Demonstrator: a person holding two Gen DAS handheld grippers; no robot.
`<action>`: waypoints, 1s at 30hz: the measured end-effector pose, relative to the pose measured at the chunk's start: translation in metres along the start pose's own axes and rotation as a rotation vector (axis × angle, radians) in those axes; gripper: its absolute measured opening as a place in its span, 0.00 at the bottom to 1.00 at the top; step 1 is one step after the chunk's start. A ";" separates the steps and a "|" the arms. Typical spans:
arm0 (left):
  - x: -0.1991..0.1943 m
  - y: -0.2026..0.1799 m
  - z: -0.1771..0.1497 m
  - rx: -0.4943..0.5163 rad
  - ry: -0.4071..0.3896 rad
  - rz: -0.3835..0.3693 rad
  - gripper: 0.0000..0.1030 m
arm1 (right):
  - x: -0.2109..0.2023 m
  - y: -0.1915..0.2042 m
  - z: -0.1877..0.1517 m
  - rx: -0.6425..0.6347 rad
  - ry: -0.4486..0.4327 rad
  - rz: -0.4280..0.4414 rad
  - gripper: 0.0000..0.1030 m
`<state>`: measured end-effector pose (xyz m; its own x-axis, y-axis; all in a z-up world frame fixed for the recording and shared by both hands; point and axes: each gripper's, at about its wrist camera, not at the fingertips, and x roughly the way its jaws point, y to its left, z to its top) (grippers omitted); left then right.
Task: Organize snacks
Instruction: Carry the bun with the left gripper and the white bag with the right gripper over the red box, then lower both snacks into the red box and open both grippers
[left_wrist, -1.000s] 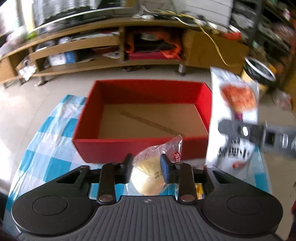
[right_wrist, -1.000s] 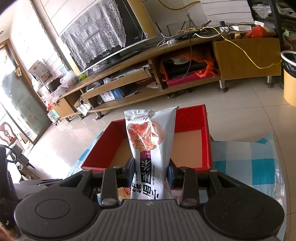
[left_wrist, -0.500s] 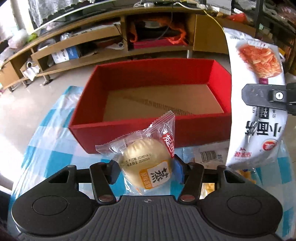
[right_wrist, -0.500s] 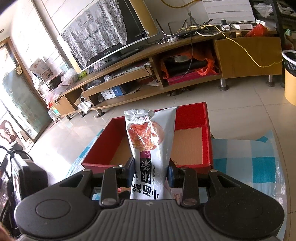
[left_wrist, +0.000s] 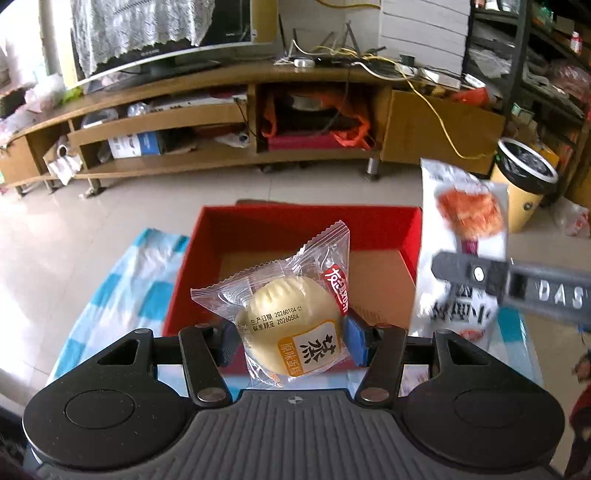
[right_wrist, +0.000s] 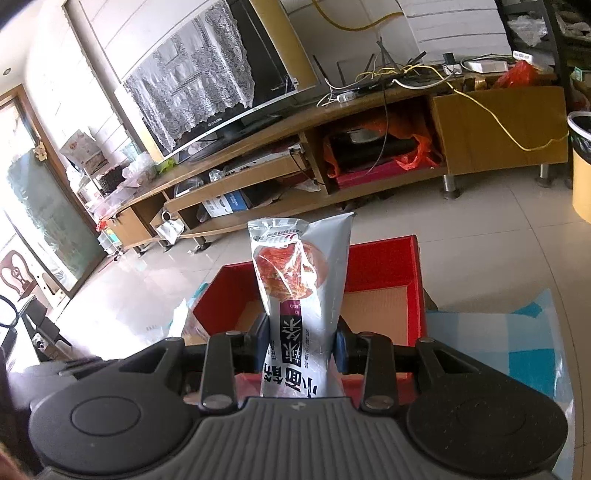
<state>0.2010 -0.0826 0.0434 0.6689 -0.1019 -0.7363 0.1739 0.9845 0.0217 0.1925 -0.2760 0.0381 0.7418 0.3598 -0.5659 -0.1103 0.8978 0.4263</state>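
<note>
A clear-wrapped pale yellow bun (left_wrist: 291, 325) sits between the pads of my left gripper (left_wrist: 291, 343), which is shut on it and holds it in the air in front of the red box (left_wrist: 306, 225). The box is open-topped, with a bare cardboard floor. My right gripper (right_wrist: 301, 343) is shut on a tall white noodle packet (right_wrist: 299, 273) with an orange picture, held upright above the box's near wall (right_wrist: 384, 266). From the left wrist view that packet (left_wrist: 465, 221) hangs at the box's right side, clamped by the right gripper's finger (left_wrist: 476, 273).
The box stands on a blue-and-white checked cloth (left_wrist: 122, 280) over a round table. Beyond lie a tiled floor and a long wooden TV stand (left_wrist: 258, 122) with cluttered shelves. A yellow bin (left_wrist: 524, 184) with a black liner is at the far right.
The left gripper has risen with the bun, which now shows its full face instead of its edge. The box looks smaller and farther. The right gripper shifted slightly with the packet still clamped.
</note>
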 end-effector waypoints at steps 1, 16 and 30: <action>0.004 0.000 0.004 0.003 -0.005 0.008 0.62 | 0.003 -0.001 0.002 0.002 0.000 -0.002 0.34; 0.038 0.006 0.024 0.030 -0.020 0.092 0.68 | 0.042 -0.010 0.008 0.012 0.014 -0.028 0.35; 0.040 0.013 0.019 0.061 -0.012 0.147 0.87 | 0.045 -0.003 0.003 -0.053 0.017 -0.070 0.43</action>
<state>0.2439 -0.0765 0.0268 0.6989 0.0403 -0.7141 0.1169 0.9785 0.1697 0.2282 -0.2636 0.0138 0.7379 0.2999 -0.6046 -0.0941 0.9328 0.3478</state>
